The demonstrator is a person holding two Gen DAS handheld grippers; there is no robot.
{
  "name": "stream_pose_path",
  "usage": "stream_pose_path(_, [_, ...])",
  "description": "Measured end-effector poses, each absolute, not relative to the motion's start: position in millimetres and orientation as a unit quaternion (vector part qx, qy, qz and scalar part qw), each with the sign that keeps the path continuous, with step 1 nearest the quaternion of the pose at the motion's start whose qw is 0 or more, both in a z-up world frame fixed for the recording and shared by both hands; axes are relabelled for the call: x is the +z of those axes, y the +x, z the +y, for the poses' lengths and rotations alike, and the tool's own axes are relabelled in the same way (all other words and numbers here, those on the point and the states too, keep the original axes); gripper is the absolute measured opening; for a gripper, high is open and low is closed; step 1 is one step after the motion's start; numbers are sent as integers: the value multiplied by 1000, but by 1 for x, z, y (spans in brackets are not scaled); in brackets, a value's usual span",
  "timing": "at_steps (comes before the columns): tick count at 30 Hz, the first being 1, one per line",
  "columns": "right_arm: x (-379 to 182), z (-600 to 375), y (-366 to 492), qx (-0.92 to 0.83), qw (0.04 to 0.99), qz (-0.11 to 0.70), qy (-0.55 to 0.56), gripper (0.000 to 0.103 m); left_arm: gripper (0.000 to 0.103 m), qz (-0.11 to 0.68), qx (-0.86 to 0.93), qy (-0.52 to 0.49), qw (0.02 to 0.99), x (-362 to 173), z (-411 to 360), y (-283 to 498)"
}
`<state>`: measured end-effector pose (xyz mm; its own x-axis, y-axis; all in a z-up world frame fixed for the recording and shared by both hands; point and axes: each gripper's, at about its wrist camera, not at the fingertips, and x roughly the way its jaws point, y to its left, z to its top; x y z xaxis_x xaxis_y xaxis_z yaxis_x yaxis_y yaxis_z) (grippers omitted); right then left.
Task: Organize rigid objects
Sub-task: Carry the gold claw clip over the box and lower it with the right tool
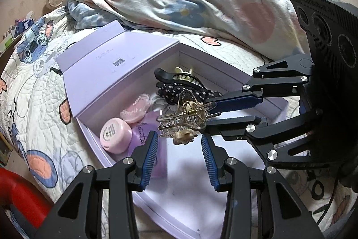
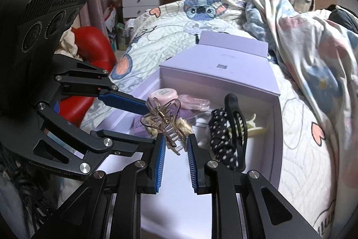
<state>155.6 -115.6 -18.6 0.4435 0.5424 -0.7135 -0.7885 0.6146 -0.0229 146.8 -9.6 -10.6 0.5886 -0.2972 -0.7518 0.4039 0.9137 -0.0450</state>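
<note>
The clear hair clip (image 1: 185,118) hangs in the air over the open lilac box (image 1: 223,73), and both grippers have it. The right gripper (image 2: 175,140) is closed narrow on its teeth side. The left gripper (image 1: 179,138) is closed a little wider across its body, one finger above and one below as the right camera shows. I think two grips are used because the clip is springy and has an irregular shape, so one pair of pads could let it turn.

The box lies on the bed (image 1: 33,104) with its lid (image 1: 94,73) folded back, so the inside is free to reach. A pink case (image 1: 115,135) and a dotted band (image 1: 179,91) already lie at the far side. The clip is above the bare near floor, probably the place meant for it.
</note>
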Motion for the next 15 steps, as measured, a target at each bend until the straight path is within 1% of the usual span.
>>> stream_pose_path(13, [-22, -108, 200, 389, 831, 358, -174, 19, 40, 418, -189, 52, 887, -16, -2, 187])
stream_pose_path(14, [-22, -107, 203, 388, 831, 359, -173, 19, 40, 419, -189, 51, 886, -17, -2, 190])
stream_pose_path(15, [-23, -107, 206, 387, 831, 361, -173, 16, 40, 420, -189, 50, 886, -18, -1, 193])
